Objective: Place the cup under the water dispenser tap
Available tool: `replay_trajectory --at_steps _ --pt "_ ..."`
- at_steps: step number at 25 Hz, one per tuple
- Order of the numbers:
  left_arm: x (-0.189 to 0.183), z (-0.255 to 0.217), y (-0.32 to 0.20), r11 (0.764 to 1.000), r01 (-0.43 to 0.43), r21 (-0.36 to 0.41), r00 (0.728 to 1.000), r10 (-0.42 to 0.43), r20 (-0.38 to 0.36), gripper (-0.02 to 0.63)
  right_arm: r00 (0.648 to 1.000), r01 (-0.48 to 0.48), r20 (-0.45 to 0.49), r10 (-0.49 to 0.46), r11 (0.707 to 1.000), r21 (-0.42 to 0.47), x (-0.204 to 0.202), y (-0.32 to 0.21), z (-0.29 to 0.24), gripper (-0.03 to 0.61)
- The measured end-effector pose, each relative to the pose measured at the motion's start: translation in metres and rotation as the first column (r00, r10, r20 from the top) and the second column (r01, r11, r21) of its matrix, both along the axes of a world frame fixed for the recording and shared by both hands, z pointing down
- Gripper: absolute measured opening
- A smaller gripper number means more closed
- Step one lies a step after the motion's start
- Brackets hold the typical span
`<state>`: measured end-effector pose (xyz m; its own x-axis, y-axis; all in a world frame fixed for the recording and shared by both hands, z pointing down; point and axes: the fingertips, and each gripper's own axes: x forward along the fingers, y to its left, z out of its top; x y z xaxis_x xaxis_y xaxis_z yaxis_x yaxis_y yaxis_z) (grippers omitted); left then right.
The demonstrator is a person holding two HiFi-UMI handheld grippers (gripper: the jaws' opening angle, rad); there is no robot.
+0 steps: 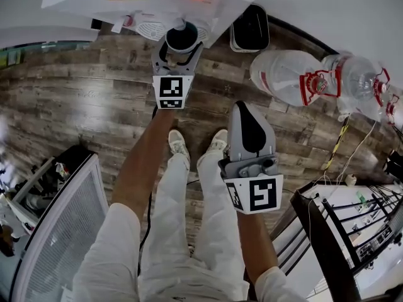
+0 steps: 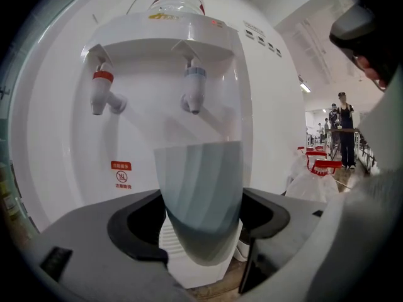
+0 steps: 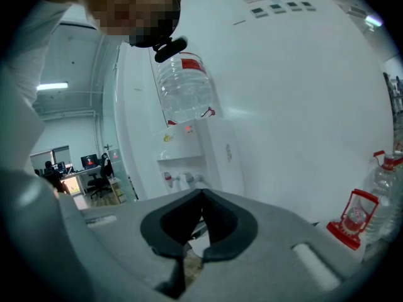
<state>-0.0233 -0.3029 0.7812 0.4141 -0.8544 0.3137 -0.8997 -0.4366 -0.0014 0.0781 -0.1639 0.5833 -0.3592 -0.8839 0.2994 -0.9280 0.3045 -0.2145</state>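
Tapered, faceted cup (image 2: 200, 194) — glossy white dispenser (image 2: 141, 128)

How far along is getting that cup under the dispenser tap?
Done: left gripper grips the cup. In hand: cup held before the dispenser, roughly in line with the blue tap. Left: set it on the drip tray and release. Right gripper shut, empty.

We wear a white top with short sleeves (image 1: 112, 241), white trousers (image 1: 169, 228) and pale trainers (image 1: 178, 145). Our left gripper (image 1: 181, 41) and right gripper (image 1: 245, 109) are grey shells with black jaw pads. Each carries a white cube (image 1: 171, 92) printed with black square markers. A thin black cable (image 1: 150, 201) runs back from the left one.
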Motion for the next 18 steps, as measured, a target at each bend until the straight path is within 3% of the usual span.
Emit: replay_trajectory --at_steps 18 --pt "-0.003 0.015 -0.017 0.998 0.041 0.042 0.999 -0.041 -0.004 0.351 1.0 0.002 0.013 -0.002 1.0 -0.027 -0.003 0.003 0.018 -0.005"
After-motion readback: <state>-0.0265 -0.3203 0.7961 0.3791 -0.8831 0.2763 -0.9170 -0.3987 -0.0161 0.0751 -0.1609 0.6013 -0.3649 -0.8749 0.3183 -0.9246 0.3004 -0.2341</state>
